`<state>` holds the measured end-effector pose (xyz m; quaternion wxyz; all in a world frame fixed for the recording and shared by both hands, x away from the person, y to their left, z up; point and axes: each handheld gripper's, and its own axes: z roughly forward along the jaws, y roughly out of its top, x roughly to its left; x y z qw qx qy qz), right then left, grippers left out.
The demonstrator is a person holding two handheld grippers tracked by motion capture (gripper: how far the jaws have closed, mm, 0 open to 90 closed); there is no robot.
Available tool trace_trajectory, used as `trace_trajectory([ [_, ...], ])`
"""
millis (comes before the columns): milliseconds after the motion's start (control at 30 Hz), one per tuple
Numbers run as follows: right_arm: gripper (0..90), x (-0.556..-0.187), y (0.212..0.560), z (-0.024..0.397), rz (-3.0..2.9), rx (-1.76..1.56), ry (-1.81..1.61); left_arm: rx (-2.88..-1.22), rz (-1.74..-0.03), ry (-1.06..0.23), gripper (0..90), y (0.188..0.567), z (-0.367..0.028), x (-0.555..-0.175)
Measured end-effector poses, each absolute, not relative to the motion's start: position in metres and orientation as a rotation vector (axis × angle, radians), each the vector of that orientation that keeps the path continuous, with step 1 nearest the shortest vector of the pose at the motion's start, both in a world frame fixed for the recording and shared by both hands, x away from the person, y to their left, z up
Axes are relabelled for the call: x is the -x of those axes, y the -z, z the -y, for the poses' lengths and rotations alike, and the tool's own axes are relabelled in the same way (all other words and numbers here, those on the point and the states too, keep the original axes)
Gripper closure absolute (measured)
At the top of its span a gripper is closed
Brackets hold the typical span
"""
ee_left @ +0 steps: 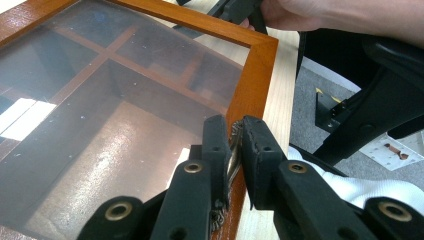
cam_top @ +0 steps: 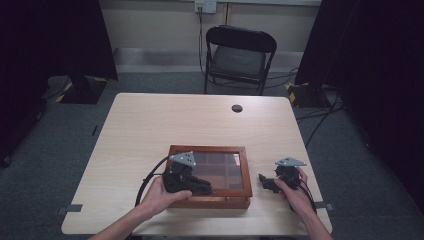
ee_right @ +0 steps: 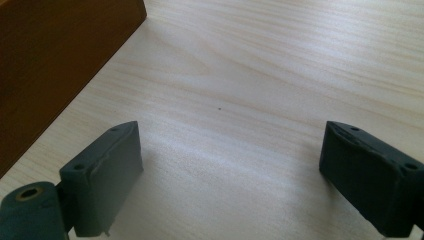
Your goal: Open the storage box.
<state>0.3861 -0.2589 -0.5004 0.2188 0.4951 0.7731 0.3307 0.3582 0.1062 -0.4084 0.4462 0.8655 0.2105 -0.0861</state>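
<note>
Wooden box (cam_top: 209, 197), glass lid, gridded compartments, near front edge of pale woodgrain desk (cam_top: 150, 120). Left gripper (ee_left: 235, 150) jaws pinched nearly closed on small metal latch (ee_left: 233, 150) at lid rim. Right gripper (ee_right: 230, 170) jaws wide, empty, beside box.

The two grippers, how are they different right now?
The left gripper is nearly shut, pinching a small metal latch at the edge of the wooden box; the right gripper is wide open, holding nothing. The left sits over the box's glass lid; the right over the bare table. Both have black jaws.
</note>
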Motion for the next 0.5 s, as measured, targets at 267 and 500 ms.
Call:
trace_trajectory([
  [267,9.3,-0.3862,0.5004,0.259,-2.14,-1.37,-0.916,-2.146,-0.523,0.222,81.3,0.4073,-0.1047,-0.3596],
  [500,9.3,-0.3861,0.5004,0.259,-2.139,-1.37,-0.916,-2.141,-0.522,0.218,81.2,0.401,-0.1058,-0.3614],
])
